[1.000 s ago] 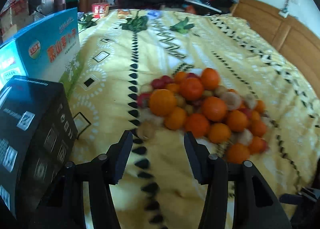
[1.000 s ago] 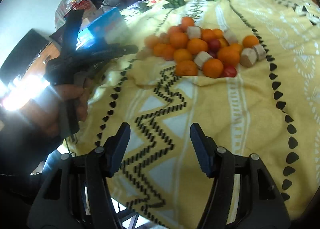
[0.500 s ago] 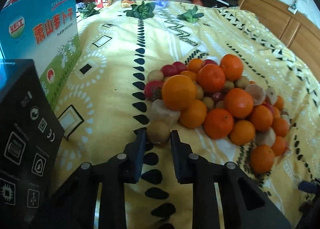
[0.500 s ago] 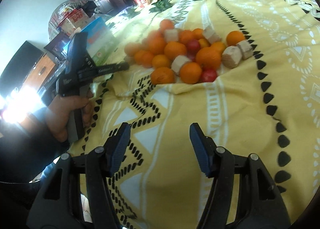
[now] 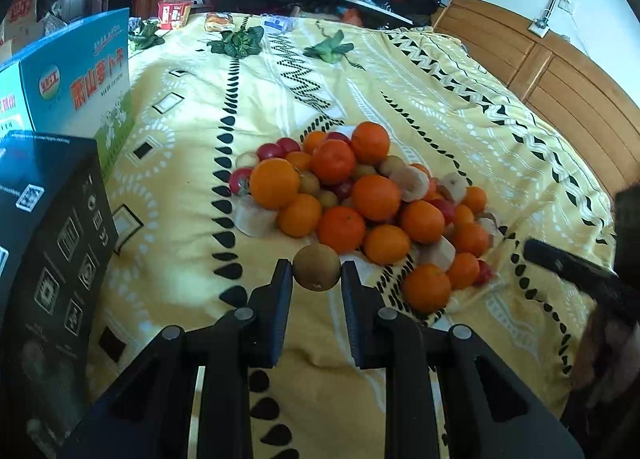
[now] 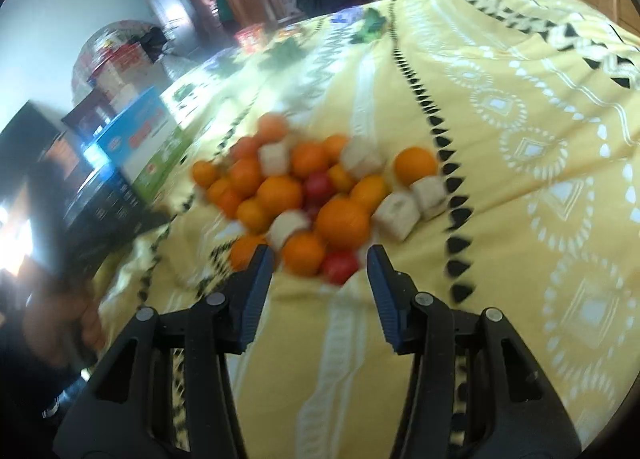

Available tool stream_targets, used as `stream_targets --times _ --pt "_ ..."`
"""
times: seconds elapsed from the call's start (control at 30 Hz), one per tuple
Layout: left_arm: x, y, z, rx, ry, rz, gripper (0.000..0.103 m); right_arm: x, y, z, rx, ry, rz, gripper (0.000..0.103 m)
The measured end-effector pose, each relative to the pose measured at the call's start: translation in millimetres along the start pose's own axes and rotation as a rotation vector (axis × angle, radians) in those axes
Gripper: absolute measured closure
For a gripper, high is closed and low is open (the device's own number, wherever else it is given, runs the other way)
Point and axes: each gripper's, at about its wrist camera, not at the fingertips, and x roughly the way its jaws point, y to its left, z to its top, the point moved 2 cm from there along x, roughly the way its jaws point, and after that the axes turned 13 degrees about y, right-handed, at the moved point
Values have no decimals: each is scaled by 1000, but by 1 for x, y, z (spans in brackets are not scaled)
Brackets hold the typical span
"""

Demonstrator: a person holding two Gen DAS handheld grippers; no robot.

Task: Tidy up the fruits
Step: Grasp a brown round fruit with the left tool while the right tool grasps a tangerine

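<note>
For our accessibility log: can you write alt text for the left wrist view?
The left claw is shut on a small brown round fruit, held just in front of a pile of oranges, red fruits and pale chunks on a yellow patterned bedspread. A black box and a blue box stand at left.

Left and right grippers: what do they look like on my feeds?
Both alike. The left gripper and right gripper have black angular plastic frames, two flat dark-blue fingers each, and round silver-grey pivot pins. No cables or markings show.
</note>
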Motion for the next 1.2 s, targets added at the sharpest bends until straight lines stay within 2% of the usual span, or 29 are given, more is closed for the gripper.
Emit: stream_targets --times 0.17,0.27,0.37,0.5,0.6,0.73,0.83,0.97,1.03,1.2 --pt "3 -5 -2 0 11 -21 79 15 -27 17 144 21 32 53" --pt "-1 -8 -1 14 0 -23 78 11 -25 21 153 10 25 53" --pt "-2 -5 0 8 -3 -26 79 2 -1 28 33 -25 -11 53" --pt "-3 -4 1 -3 -3 -32 79 8 30 44 -97 -31 19 52" --pt "-7 -4 1 -4 -10 -33 78 24 45 60 -146 -26 41 52" --pt "-15 3 -1 -17 -19 -25 78 33 51 76 -130 -25 80 52" --pt "-15 9 -4 -34 -15 -25 78 40 68 72 -180 11 129 52" --pt "-14 11 -8 -46 -13 -33 78 59 96 67 -286 60 133 52" --pt "-14 12 -9 -49 -15 -35 78 66 109 73 -321 76 164 52" --pt "-15 15 -13 -59 -16 -41 78 93 146 83 -476 108 136 52"
